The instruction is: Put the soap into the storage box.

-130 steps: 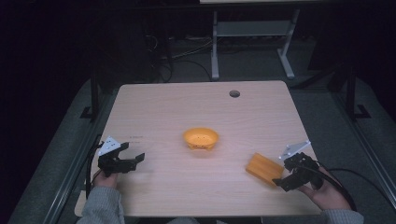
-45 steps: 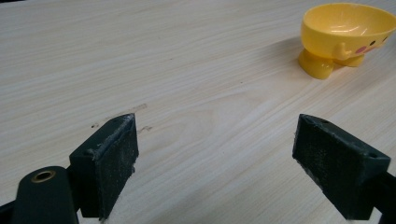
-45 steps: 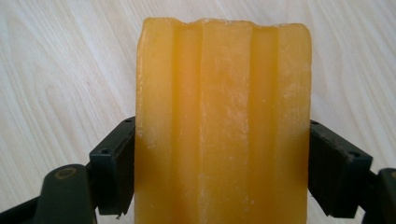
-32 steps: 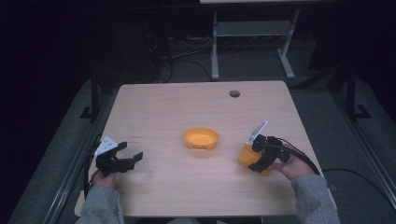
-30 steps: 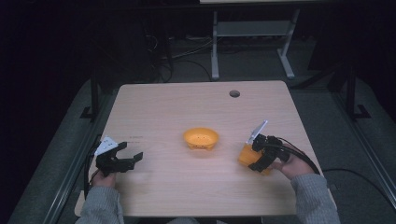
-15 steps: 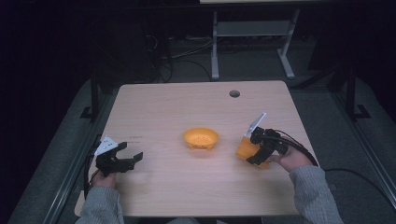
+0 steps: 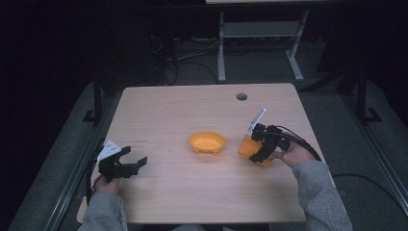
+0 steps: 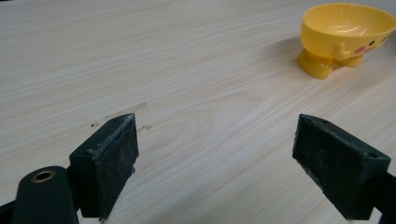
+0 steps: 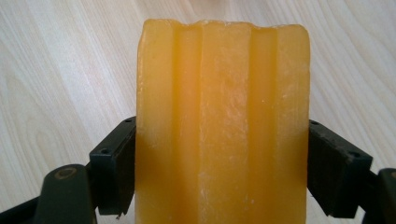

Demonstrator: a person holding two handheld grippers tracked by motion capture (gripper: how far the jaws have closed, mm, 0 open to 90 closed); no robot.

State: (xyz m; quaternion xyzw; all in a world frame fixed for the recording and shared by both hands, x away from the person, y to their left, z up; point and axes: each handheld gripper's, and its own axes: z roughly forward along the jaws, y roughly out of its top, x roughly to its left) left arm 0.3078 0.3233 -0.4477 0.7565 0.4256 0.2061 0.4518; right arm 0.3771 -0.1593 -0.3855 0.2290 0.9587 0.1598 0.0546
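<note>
1. Your right gripper point(image 7: 262, 144) is clenched on the orange block point(image 7: 250, 149), held just right of the bowl point(image 7: 207, 143), well inside the table's point(image 7: 192, 103) right edge.
2. Your left gripper point(image 7: 129, 162) gapes empty near the left edge; bare wood lies between it and the bowl.
3. Your right gripper view shows the block's point(image 9: 223, 126) ridged face.

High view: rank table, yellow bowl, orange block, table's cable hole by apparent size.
1. table
2. and 3. yellow bowl and orange block: alike, and the block is partly hidden by the right gripper
4. cable hole
</note>
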